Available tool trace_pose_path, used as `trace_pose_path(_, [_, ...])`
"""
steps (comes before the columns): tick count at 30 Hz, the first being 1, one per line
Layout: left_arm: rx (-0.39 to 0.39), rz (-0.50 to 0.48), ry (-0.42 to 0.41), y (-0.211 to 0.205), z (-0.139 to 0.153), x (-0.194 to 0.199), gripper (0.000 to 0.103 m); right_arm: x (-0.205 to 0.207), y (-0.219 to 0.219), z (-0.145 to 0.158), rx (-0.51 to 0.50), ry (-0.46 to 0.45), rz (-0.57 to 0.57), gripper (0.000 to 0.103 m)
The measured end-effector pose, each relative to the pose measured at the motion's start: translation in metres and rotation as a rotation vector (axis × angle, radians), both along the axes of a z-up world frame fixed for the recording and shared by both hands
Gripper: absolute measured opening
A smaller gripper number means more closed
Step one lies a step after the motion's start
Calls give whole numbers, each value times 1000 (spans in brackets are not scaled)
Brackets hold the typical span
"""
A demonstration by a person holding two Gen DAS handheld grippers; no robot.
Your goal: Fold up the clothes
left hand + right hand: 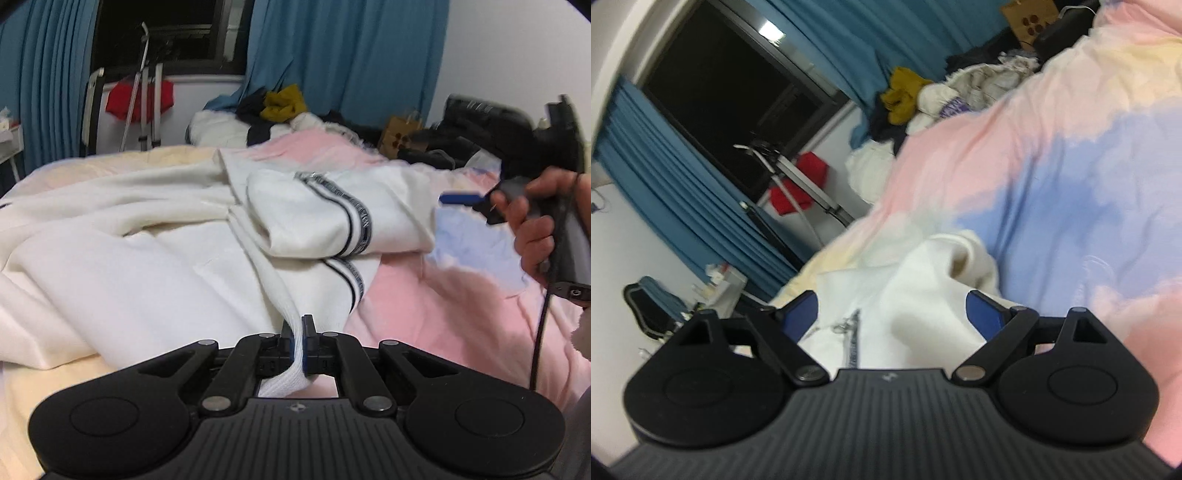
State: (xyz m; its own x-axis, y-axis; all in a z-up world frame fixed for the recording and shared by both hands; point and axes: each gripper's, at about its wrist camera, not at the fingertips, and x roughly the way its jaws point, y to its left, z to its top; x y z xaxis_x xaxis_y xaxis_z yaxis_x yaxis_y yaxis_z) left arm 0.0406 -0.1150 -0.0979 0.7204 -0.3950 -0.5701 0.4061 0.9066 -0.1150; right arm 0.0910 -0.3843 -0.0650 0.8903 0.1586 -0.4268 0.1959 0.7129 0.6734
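The left gripper [297, 332], low centre of its view, is clamped on the ribbed hem of the white top [159, 240], which sprawls mid-frame over the pastel quilt [443, 306]. The right gripper [892, 314] hangs with jaws wide apart over the cloth, gripping nothing. Best to draw the hem taut and low, keeping the striped sleeve [332, 218] flat. No containers are clearly visible.

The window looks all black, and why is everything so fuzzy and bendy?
Left wrist view: the window is dark, so it seems to be night; the right gripper is smeared by motion, the curtains bow from the fisheye lens. Right wrist view: the whole picture is tilted and soft, the quilt blurred, with a ceiling-light reflection in the glass.
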Motion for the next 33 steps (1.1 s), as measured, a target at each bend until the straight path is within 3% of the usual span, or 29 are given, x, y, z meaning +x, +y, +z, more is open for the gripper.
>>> trace_pose_path(3, [-55, 3, 11, 7, -1, 2, 3, 5, -10, -5, -2, 43, -31, 90])
trace_pose_path(6, [-91, 8, 38, 14, -9, 4, 4, 15, -17, -7, 10, 51, 11, 90])
trace_pose_path(10, [-99, 11, 55, 10, -14, 3, 4, 25, -20, -4, -81, 52, 21, 89])
trace_pose_path(13, [-105, 11, 58, 10, -14, 2, 4, 44, -19, -14, -159, 107, 85, 90])
trace_pose_path(15, [-110, 11, 62, 11, -15, 3, 4, 55, -21, -26, -108, 111, 156, 90])
trace_pose_path(16, [-110, 11, 62, 11, -16, 3, 4, 60, -24, -34, -59, 108, 202, 86])
trace_pose_path(17, [-110, 10, 63, 11, -16, 3, 4, 63, -26, -38, -7, 98, 242, 72])
trace_pose_path(18, [-111, 11, 64, 11, -16, 3, 4, 63, -25, -39, 28, 82, 274, 69])
trace_pose_path(20, [-114, 12, 71, 10, -17, 4, 4, 61, -17, -29, -4, 29, 323, 67])
trace_pose_path(21, [-114, 13, 73, 10, -18, 4, 4, 61, -12, -26, -30, 15, 344, 59])
trace_pose_path(22, [-115, 13, 71, 10, -18, 4, 4, 61, -6, -22, -57, 2, 365, 37])
trace_pose_path(24, [-117, 14, 67, 9, -18, 3, 4, 63, 0, -19, -89, 12, 361, 23])
trace_pose_path(28, [-139, 16, 42, 10, -16, 1, 4, 68, 0, 4, -83, -41, 307, 17])
trace_pose_path(33, [-201, 21, 3, 15, -9, 1, 4, 72, -22, 46, -68, -290, 176, 16])
